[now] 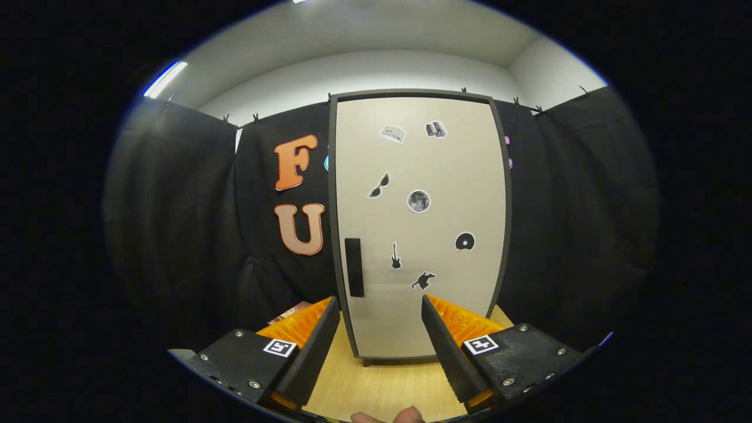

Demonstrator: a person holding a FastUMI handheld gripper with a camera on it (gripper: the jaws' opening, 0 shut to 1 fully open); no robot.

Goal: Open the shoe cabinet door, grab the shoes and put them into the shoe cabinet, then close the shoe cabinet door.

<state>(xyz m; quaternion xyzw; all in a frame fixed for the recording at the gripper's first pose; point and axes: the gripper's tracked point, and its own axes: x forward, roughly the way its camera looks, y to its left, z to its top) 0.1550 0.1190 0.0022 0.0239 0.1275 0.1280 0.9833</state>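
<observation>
The shoe cabinet (418,176) stands upright just beyond my fingers, a tall pale door in a dark frame, shut. Its dark vertical handle (353,267) sits low on the door's left side, above and slightly right of my left fingertip. Several small stickers dot the door. My gripper (380,306) is open, its fingers spread wide with nothing between them, and the cabinet's lower part shows in the gap.
A light wooden tabletop (382,388) carries the cabinet and runs under my fingers. Black cloth walls close in behind and on both sides. Something reddish-brown (289,312) lies behind my left finger. A person's fingertips (388,417) peek in below.
</observation>
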